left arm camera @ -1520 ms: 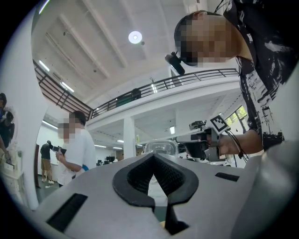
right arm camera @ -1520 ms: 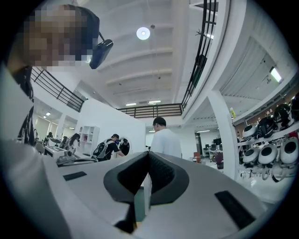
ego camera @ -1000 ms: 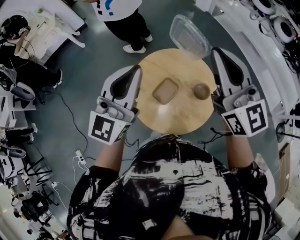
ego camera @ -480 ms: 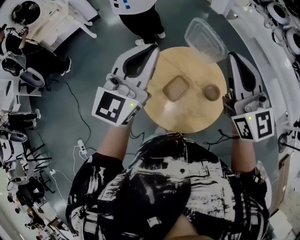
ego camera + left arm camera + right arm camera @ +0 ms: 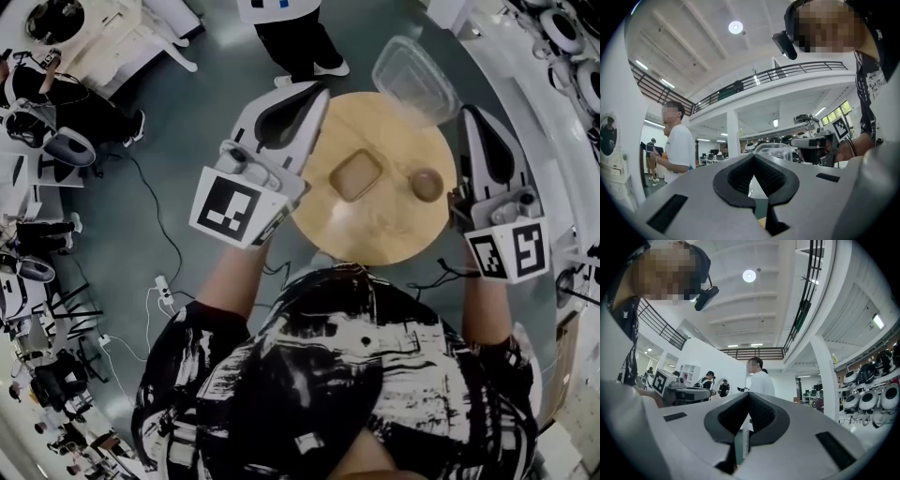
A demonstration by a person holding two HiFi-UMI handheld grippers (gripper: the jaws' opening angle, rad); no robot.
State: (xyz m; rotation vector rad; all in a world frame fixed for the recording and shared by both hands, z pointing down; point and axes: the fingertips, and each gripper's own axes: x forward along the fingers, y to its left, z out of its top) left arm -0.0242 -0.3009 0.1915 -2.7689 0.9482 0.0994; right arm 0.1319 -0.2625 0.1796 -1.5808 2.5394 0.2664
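The left tool [image 5: 312, 96] hung over the near-left edge of the round wooden table [image 5: 375, 225], its tips pointing away from the person. In the left gripper view its two dark padded jaws met at the tips, leaving only the diamond-shaped hollow behind them, and nothing was caught between them. The thing nearest to it was the shallow square tan tray [image 5: 358, 174], which lay near the middle of the table, just to the right of the tool and apart from it.

The right tool [image 5: 472, 114] was held beside the table's right edge. Its jaws were likewise pressed together at the tips with nothing gripped. The small round brown bowl [image 5: 427, 184] stood on the table just to its left, between the tray and that tool, touching neither.

A clear plastic container [image 5: 412, 75] sat at the far edge of the table, partly overhanging it, well apart from tray and bowl. Beyond the table a person in a white shirt [image 5: 677, 150] stood on the grey floor [image 5: 202, 103].
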